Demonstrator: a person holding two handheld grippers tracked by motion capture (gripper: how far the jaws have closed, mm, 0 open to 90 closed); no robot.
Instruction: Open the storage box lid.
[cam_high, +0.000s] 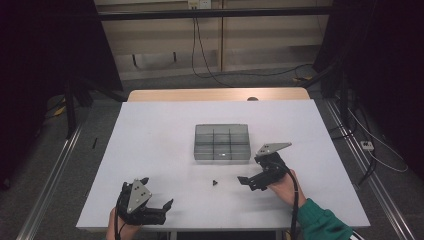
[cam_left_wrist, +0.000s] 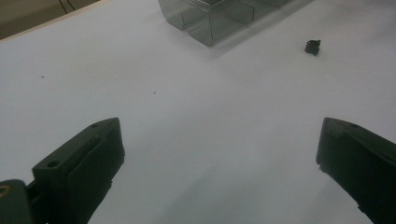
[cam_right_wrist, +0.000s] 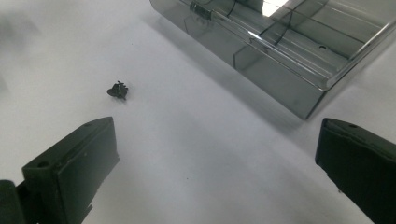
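Lying near clear box (cam_high: 222, 143), small black part (cam_high: 214, 182), shape unclear

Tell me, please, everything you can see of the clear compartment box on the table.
The compartment box is a shallow rectangular tray of smoky, see-through plastic, split by thin inner walls into a grid of cells, three across and two deep. It sits flat and upright on the white table, near its middle. The right gripper view shows a raised rim and a glare spot inside. The cells look empty, though glare makes that uncertain. Nothing but the table touches it.

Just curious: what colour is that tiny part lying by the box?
Black, clearest in the right gripper view.
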